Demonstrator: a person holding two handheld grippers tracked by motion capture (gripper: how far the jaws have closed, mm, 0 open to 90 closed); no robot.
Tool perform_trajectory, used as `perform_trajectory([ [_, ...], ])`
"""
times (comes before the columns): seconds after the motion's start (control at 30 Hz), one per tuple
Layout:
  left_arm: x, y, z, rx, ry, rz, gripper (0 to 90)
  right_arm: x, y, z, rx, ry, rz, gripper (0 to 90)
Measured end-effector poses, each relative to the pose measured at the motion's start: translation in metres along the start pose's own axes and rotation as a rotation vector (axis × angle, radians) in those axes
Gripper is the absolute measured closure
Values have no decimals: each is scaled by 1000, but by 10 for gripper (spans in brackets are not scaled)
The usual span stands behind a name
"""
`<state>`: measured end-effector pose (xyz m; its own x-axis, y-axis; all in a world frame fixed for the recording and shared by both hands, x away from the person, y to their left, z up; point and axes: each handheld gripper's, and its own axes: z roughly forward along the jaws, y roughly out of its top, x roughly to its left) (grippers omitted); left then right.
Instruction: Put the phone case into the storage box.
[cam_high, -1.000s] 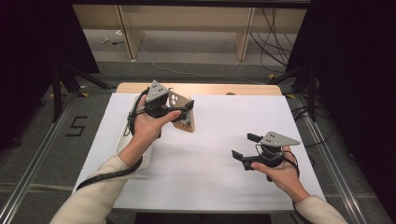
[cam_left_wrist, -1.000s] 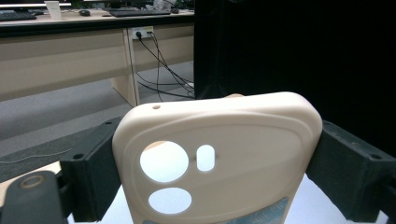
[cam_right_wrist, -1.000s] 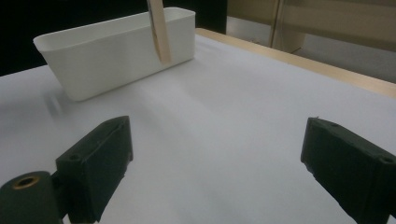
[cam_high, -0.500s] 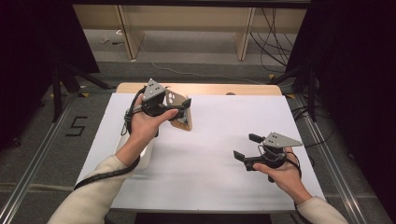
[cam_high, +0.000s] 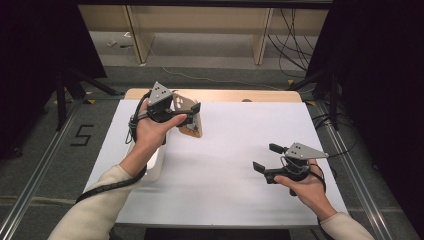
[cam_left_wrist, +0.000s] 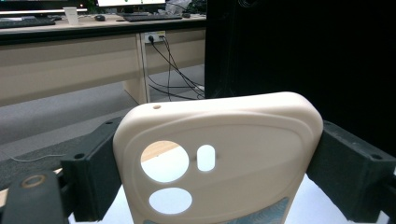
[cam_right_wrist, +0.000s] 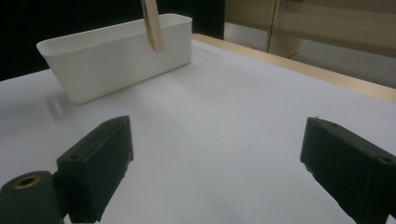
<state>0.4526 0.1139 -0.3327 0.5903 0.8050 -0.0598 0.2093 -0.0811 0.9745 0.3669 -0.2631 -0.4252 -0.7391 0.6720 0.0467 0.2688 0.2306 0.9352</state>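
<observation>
From the high view, my left gripper (cam_high: 192, 114) is lifted above the far left part of the white table (cam_high: 235, 150), and its jaws pinch a cream phone case (cam_high: 189, 117) across its width. The case hangs upright in the air, its lower end pointing down toward the table; I judge it is held this way so it can be carried to the white bin (cam_high: 156, 165), which sits on the table under my left forearm. My right gripper (cam_high: 265, 159) hovers low over the near right part of the table, well apart from the case, jaws spread with nothing between them; it looks to be waiting.

In the left gripper view, the phone case (cam_left_wrist: 233, 154) stands between my two black jaws, which press on its two long edges. Its camera cut-outs face me, and the rounded top rises above the jaws. Gripping by the edges keeps the soft shell from slipping or folding.

In the right gripper view, my jaws stand wide over bare white table (cam_right_wrist: 219, 140). Beyond them the white bin (cam_right_wrist: 116, 56) rests on the table, and the lower end of the phone case (cam_right_wrist: 152, 25) hangs in front of it.
</observation>
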Motion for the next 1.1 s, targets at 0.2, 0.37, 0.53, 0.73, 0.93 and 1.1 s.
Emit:
perform_trajectory([
  [0.2,2,0,-1,2,7,-3,114,-1,0,-2,-4,-3,-1,102],
  [0.37,5,0,-2,-4,13,-7,114,-1,-2,-3,-5,-6,1,102],
  [0.53,8,1,-3,-9,22,-13,114,-2,-2,-5,-3,-12,2,102],
  [0.73,13,4,-6,-17,38,-19,114,-2,-3,-6,2,-14,3,102],
  [0.93,18,5,-8,-23,53,-22,114,-2,-4,-7,-2,-13,3,102],
  [1.1,23,5,-10,-23,68,-22,114,-3,-5,-7,2,-14,6,103],
])
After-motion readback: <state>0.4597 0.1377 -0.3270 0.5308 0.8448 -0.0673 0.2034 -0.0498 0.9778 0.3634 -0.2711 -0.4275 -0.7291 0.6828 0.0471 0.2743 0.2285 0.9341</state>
